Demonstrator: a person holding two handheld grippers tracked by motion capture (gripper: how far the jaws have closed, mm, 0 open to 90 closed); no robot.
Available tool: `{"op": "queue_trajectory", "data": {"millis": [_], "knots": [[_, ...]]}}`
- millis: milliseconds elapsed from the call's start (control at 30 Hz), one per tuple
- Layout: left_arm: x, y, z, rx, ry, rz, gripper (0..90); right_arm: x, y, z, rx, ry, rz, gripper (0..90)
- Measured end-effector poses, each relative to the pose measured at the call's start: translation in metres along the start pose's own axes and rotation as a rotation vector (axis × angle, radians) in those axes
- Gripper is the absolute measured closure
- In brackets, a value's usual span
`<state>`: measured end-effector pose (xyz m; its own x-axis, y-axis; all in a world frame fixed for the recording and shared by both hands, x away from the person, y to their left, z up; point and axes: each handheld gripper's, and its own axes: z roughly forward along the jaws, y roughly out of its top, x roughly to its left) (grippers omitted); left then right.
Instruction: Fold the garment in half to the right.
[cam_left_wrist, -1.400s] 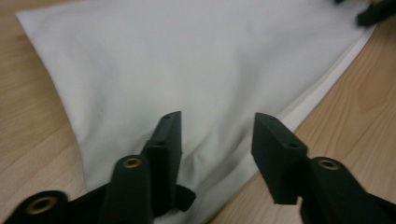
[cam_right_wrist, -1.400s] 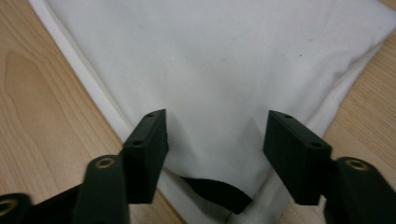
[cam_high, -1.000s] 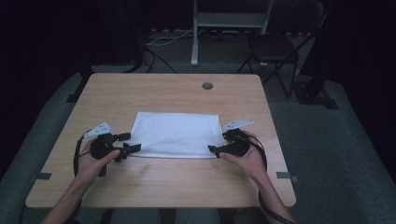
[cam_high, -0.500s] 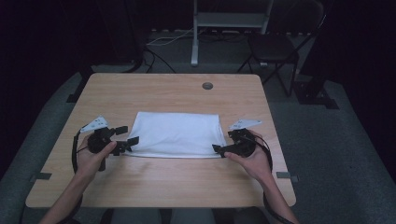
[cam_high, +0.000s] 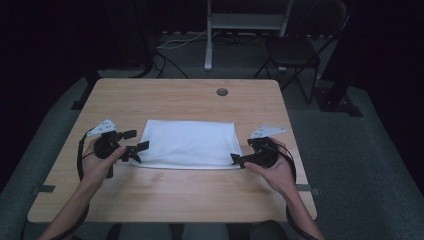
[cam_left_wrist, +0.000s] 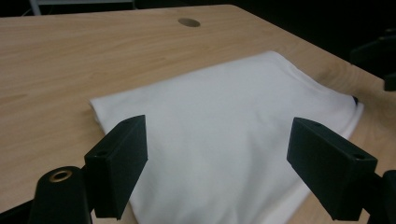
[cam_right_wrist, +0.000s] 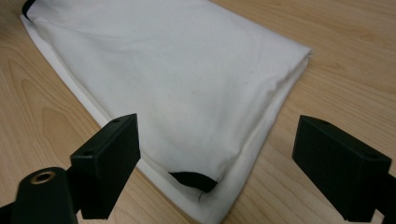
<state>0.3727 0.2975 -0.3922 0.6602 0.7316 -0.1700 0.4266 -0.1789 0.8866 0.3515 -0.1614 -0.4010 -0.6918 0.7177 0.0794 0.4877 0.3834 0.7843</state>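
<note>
Folded white cloth (cam_high: 189, 143) flat on the wooden table (cam_high: 165, 102), nearer the person than the round cable hole (cam_high: 222, 92). Soft, light and limp by the look; layers likely to slide apart or sag if lifted by one ply. Best taken at the two near corners, pinching all layers together. Left gripper (cam_high: 134, 141) at the cloth's left end, jaws wide, holding nothing. Right gripper (cam_high: 239, 161) at its near right corner, jaws just opened wide, nothing clamped.
</note>
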Motion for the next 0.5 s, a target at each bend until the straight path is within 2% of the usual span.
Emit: {"op": "queue_trajectory", "data": {"millis": [67, 100, 167, 200, 233, 300, 400, 433, 500], "knots": [[0.019, 0.018, 0.016, 0.007, 0.023, -0.035, 19.9, 0.001, 0.003, 0.001, 0.002, 0.003, -0.011, 14.8], [0.019, 0.018, 0.016, 0.007, 0.023, -0.035, 19.9, 0.001, 0.003, 0.001, 0.002, 0.003, -0.011, 14.8], [0.034, 0.027, 0.029, 0.042, 0.049, -0.053, 19.9, 0.002, 0.007, 0.002, 0.001, 0.006, -0.022, 14.7], [0.034, 0.027, 0.029, 0.042, 0.049, -0.053, 19.9, 0.003, 0.008, 0.002, 0.003, 0.009, -0.024, 14.7], [0.047, 0.034, 0.039, 0.063, 0.060, -0.083, 19.9, 0.003, 0.009, 0.002, 0.004, 0.011, -0.028, 14.7], [0.064, 0.038, 0.050, 0.082, 0.078, -0.131, 20.0, 0.004, 0.010, 0.002, 0.002, 0.016, -0.034, 14.8], [0.082, 0.041, 0.067, 0.121, 0.086, -0.178, 20.1, 0.005, 0.010, 0.002, 0.008, 0.017, -0.043, 14.8], [0.085, 0.042, 0.071, 0.138, 0.095, -0.175, 20.4, 0.005, 0.010, 0.001, 0.009, 0.018, -0.045, 14.7], [0.088, 0.040, 0.080, 0.166, 0.100, -0.180, 26.9, 0.005, 0.011, -0.001, 0.012, 0.019, -0.050, 14.8]]}}
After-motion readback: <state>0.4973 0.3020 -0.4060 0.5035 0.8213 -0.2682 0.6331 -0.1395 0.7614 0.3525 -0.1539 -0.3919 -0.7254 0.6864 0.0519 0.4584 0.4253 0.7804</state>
